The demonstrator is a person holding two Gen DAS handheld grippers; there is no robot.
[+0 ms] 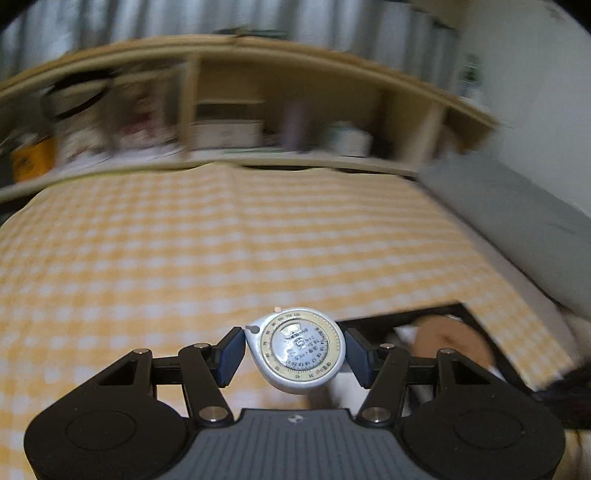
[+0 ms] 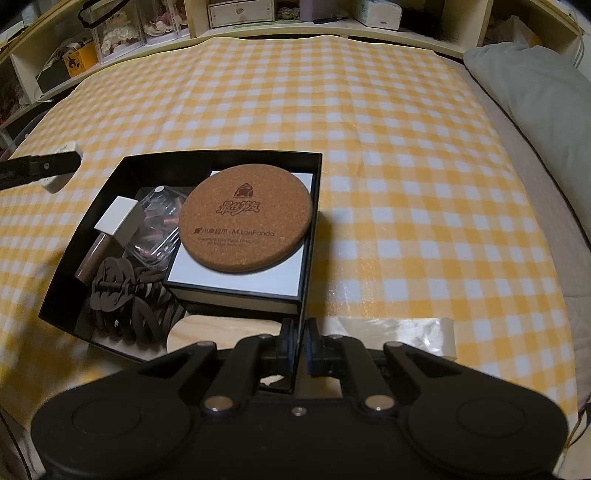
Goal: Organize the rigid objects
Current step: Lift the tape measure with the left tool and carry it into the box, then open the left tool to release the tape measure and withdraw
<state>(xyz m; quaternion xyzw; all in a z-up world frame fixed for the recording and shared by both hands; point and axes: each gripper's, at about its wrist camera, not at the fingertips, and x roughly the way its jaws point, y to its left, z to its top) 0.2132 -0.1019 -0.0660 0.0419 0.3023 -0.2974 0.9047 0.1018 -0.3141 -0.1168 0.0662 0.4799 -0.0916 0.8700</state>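
My left gripper [image 1: 295, 354] is shut on a round white tape measure [image 1: 297, 349] with a dial face, held above the yellow checked cloth [image 1: 184, 258]. In the right wrist view the left gripper [image 2: 55, 168] shows at the far left with the white tape measure in it, beside the box. My right gripper [image 2: 300, 345] is shut on the near right wall of a black open box [image 2: 310, 236]. The box holds a round cork coaster [image 2: 245, 218] on a white-topped box [image 2: 236, 284], a clear plastic case [image 2: 157, 229], a white block [image 2: 118, 219] and dark hair clips [image 2: 125, 295].
Wooden shelves [image 2: 332, 22] with boxes and jars run along the far edge. A grey pillow [image 2: 535, 92] lies at the right. A strip of clear tape [image 2: 399, 332] holds the cloth's near edge. The box corner and coaster show blurred in the left wrist view [image 1: 443, 332].
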